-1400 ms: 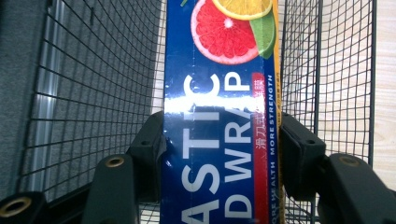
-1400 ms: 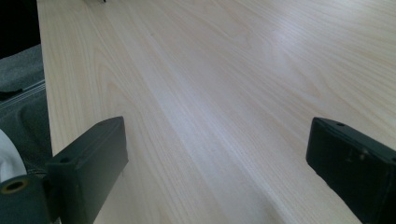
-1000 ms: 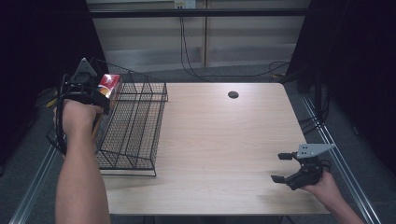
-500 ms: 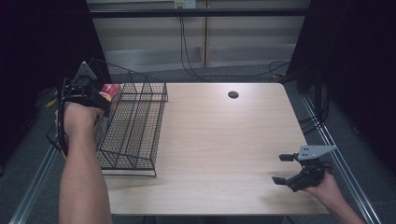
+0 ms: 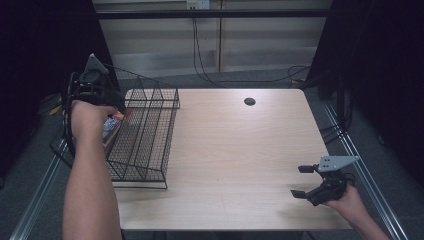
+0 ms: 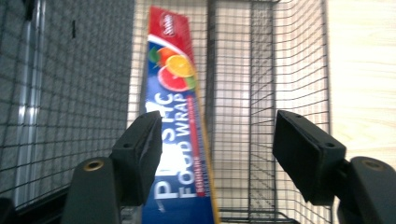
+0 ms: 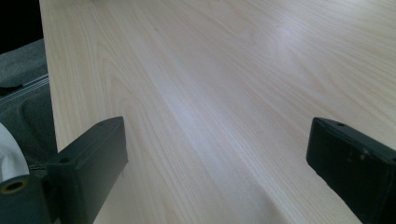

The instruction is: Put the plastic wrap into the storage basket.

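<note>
Nearest, the right gripper (image 5: 309,181) rests wide open and empty on the table (image 5: 240,150). Farther off, the left gripper (image 6: 217,149) has just been opening, releasing a box (image 6: 180,135) (reading "FOOD WRAP") in the wire basket (image 5: 150,130).

Lab/test rig: bare wood table (image 5: 235,150), black curtains (image 5: 385,60) round it, loose cables (image 5: 200,55) behind.

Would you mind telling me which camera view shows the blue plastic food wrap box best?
The left gripper view: the long blue plastic food wrap box lies in the black wire basket, label readable. The high view shows a colourful sliver beside the person's left hand. The right gripper view looks across the wooden tabletop.
</note>
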The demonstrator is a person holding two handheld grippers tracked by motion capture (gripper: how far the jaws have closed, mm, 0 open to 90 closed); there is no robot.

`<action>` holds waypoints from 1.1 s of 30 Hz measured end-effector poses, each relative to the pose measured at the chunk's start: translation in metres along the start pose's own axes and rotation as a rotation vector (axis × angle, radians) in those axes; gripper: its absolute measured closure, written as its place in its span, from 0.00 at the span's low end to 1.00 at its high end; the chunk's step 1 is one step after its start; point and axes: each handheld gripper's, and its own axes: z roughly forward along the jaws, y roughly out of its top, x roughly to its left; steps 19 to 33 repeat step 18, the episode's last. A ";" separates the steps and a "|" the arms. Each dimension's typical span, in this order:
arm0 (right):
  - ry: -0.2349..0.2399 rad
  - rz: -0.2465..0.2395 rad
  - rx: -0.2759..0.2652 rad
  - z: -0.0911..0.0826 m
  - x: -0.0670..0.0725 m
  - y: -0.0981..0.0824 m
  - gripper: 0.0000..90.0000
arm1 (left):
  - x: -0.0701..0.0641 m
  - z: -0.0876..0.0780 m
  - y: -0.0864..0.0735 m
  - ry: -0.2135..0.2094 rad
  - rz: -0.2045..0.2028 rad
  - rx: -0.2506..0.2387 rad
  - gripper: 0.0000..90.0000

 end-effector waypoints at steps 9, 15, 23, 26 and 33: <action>-0.008 -0.003 -0.011 -0.003 0.000 0.001 0.06 | -0.032 -0.004 0.003 -0.101 0.084 -0.067 0.21; -0.010 -0.003 -0.015 -0.003 0.001 0.001 0.06 | -0.050 -0.001 0.004 -0.143 0.120 -0.091 0.14; -0.011 -0.002 -0.015 -0.003 0.001 0.001 0.06 | -0.055 0.001 0.004 -0.154 0.130 -0.097 0.13; -0.011 -0.002 -0.015 -0.003 0.001 0.001 0.06 | -0.055 0.001 0.004 -0.154 0.130 -0.097 0.13; -0.011 -0.002 -0.015 -0.003 0.001 0.001 0.06 | -0.055 0.001 0.004 -0.154 0.130 -0.097 0.13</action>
